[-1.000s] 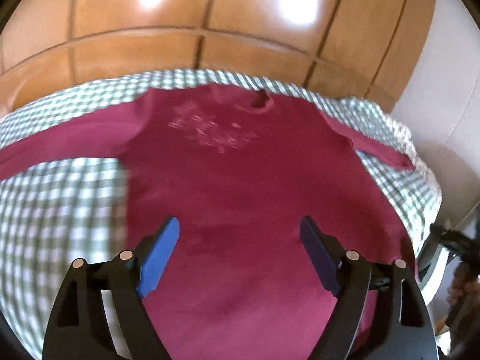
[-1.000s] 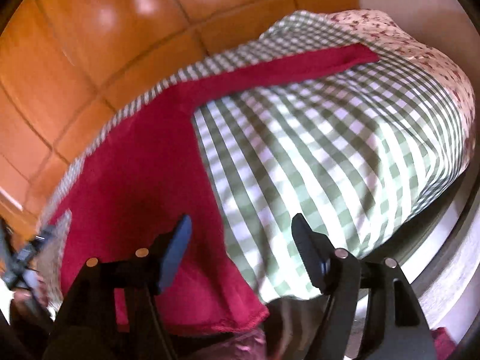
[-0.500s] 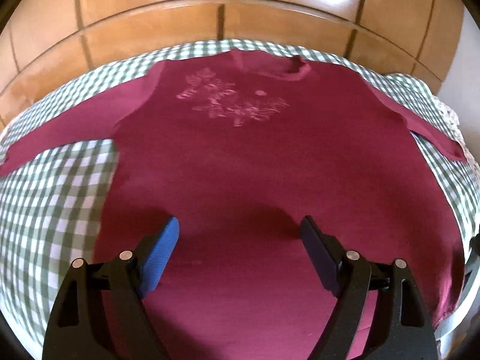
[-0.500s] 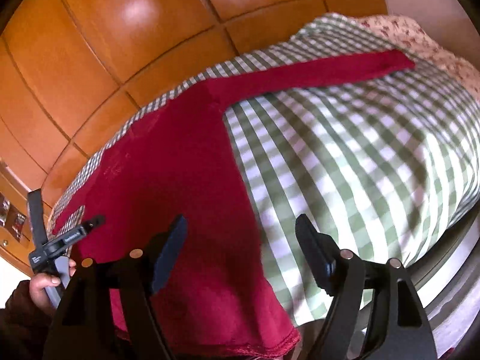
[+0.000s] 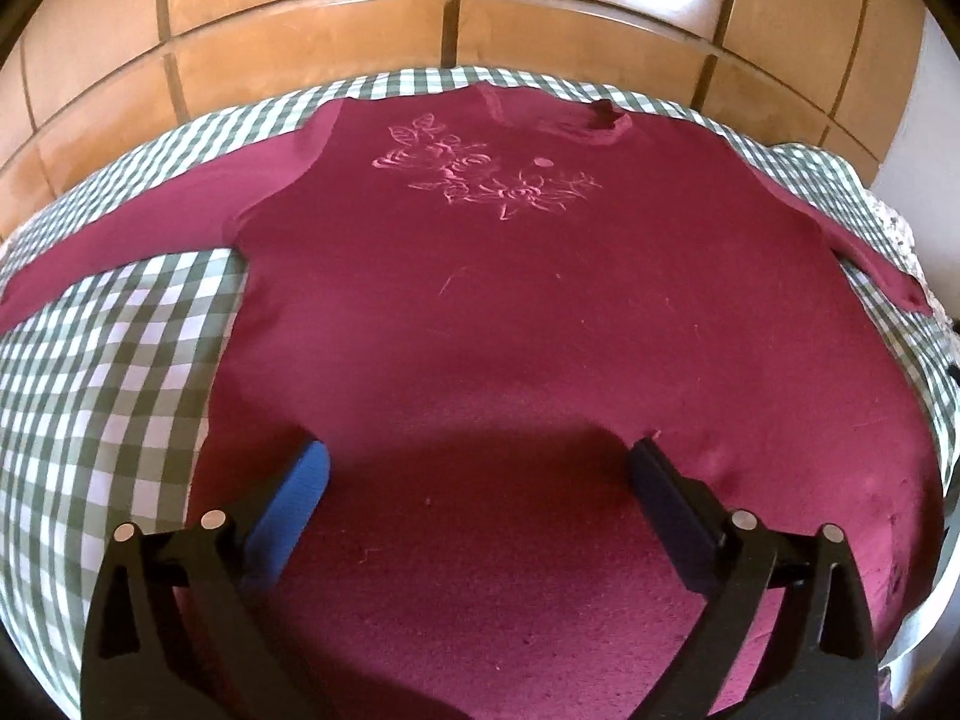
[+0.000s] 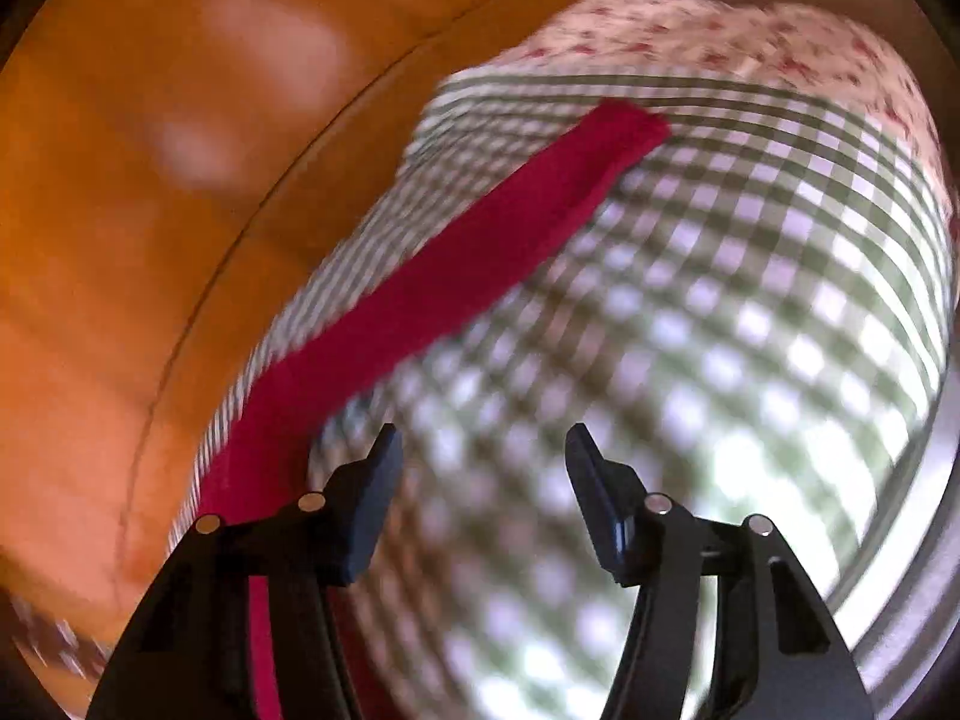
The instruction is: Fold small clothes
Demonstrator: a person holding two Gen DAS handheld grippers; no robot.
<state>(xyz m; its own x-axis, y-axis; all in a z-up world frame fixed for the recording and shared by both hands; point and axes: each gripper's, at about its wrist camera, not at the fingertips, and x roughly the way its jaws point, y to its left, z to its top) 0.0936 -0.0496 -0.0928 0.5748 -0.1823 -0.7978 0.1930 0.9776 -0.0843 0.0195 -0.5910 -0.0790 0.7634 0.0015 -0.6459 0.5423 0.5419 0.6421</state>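
Note:
A maroon long-sleeved top (image 5: 510, 312) with a pink flower print (image 5: 486, 177) lies flat, front up, on a green-and-white checked cloth (image 5: 108, 360). Both sleeves are spread out to the sides. My left gripper (image 5: 477, 468) is open and empty, just above the lower body of the top. My right gripper (image 6: 483, 450) is open and empty, above the checked cloth (image 6: 720, 330) just right of the top's right sleeve (image 6: 468, 258). The right wrist view is blurred by motion.
A wooden panelled headboard (image 5: 456, 0) runs along the far side. A floral pillow or sheet (image 6: 750, 30) lies beyond the sleeve's cuff. The bed's right edge (image 6: 924, 480) drops off at the right of the right wrist view.
My left gripper has centred over the top's lower body and come closer. My right gripper has swung right, from the top's hem side towards the right sleeve. Both stayed open.

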